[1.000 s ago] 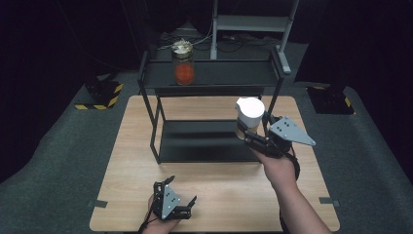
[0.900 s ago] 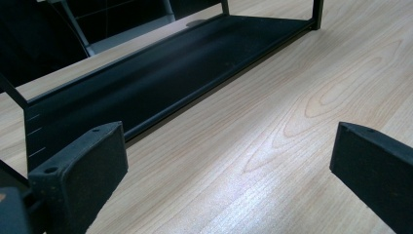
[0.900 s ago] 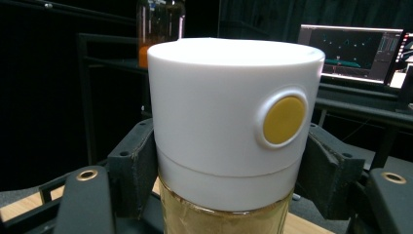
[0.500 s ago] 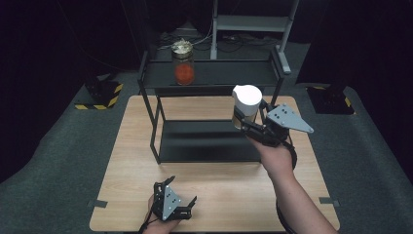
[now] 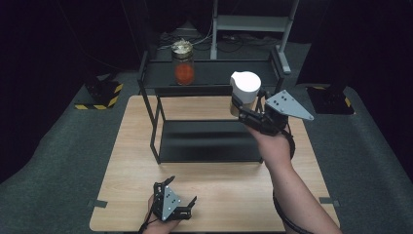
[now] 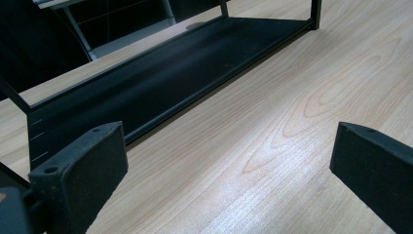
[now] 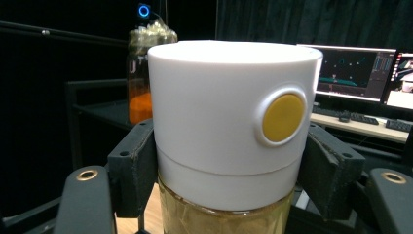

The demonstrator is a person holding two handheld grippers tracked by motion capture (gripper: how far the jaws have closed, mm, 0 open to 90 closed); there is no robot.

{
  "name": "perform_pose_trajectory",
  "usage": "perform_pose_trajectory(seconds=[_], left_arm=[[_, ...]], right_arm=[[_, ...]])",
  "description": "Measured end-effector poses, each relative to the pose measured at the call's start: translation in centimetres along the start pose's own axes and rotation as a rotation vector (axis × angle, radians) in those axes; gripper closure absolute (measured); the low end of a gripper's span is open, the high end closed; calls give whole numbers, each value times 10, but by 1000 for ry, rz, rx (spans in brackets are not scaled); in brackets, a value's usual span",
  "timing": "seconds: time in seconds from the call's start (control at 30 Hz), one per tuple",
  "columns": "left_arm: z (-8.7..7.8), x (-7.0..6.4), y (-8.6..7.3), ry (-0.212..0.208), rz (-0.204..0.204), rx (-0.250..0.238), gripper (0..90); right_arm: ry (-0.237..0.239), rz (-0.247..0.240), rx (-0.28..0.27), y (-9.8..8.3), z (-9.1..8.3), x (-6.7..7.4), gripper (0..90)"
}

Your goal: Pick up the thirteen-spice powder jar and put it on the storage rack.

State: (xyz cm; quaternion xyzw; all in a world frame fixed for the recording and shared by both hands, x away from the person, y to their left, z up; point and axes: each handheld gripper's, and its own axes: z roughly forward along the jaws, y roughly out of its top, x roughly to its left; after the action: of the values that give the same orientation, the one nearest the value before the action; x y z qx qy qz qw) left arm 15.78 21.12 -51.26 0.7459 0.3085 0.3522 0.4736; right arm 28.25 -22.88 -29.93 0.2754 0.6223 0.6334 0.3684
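Note:
My right gripper is shut on a jar with a white lid and yellowish contents, held upright in the air beside the right end of the black two-tier rack. In the right gripper view the jar stands close between both jaws, a yellow round spot on its lid. A second jar with orange contents stands on the rack's top shelf, also seen behind as the orange jar. My left gripper rests open near the table's front edge, its pads wide apart over bare wood.
The rack's lower shelf lies dark and bare on the wooden table. Monitors and a keyboard on a desk stand far behind. Yellow-black striped feet sit on the floor left of the table.
My right gripper has lifted the white-lidded jar up and a little toward the rack's top shelf. The left gripper has stayed still.

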Motion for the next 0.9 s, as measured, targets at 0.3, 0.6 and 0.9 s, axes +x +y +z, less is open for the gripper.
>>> perform_pose_trajectory(seconds=[0.3, 0.6, 0.9], left_arm=[[0, 1, 0, -4, -2, -3, 5], [0, 2, -1, -9, -11, -5, 5], [-1, 3, -1, -13, -4, -7, 6]], right_arm=[[-9, 0, -20, 14, 9, -2, 297], [-16, -6, -34, 26, 20, -3, 297], [-31, -10, -32, 34, 32, -3, 297]])
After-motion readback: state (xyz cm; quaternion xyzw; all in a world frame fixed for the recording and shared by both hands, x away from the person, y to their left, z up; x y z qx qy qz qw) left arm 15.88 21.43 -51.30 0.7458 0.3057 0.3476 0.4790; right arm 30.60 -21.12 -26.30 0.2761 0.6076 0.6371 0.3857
